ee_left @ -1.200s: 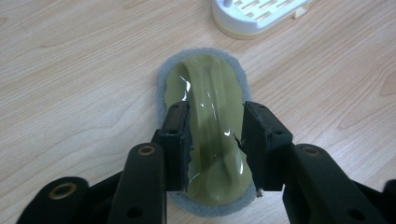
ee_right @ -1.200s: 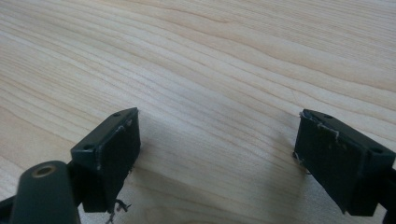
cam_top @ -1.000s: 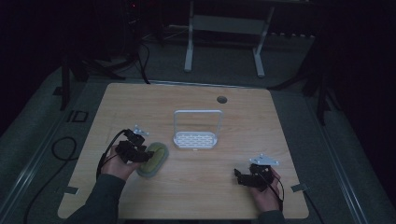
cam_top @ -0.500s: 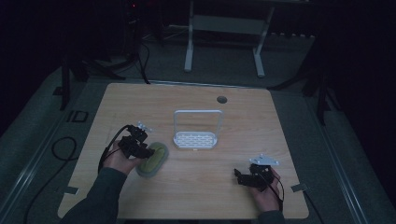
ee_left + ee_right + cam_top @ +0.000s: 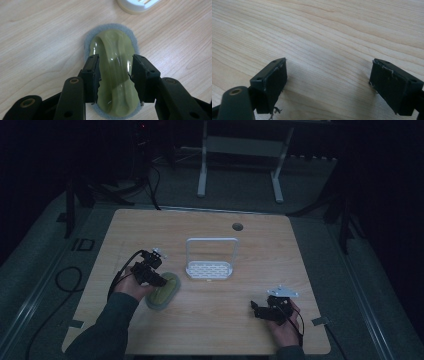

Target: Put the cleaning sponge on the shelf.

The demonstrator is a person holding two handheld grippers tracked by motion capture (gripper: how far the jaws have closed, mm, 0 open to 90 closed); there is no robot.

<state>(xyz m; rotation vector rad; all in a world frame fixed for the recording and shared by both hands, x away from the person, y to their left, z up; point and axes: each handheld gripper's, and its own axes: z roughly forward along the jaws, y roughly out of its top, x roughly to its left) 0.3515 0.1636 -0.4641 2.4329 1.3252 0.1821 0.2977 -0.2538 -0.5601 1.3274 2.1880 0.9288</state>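
A green oval pad with a grey felt rim (image 5: 162, 291) (image 5: 112, 75) lies on the wooden table (image 5: 220, 320) at the front left. My left gripper (image 5: 156, 279) (image 5: 114, 75) comes down on it from the person's left hand, its jaws closed against the two sides of the pad's raised green ridge. My right gripper (image 5: 256, 309) (image 5: 327, 82) is held low over bare wood near the front right, its jaws wide apart with nothing between them.
A white perforated tray with a tall wire handle (image 5: 210, 265) stands mid-table, just right of the pad; its edge (image 5: 137, 5) is at the top of the left gripper view. A round cable hole (image 5: 237, 226) sits near the far edge.
The left hand and gripper have shifted slightly away from the person over the pad. The pad and the right gripper stay where they were.
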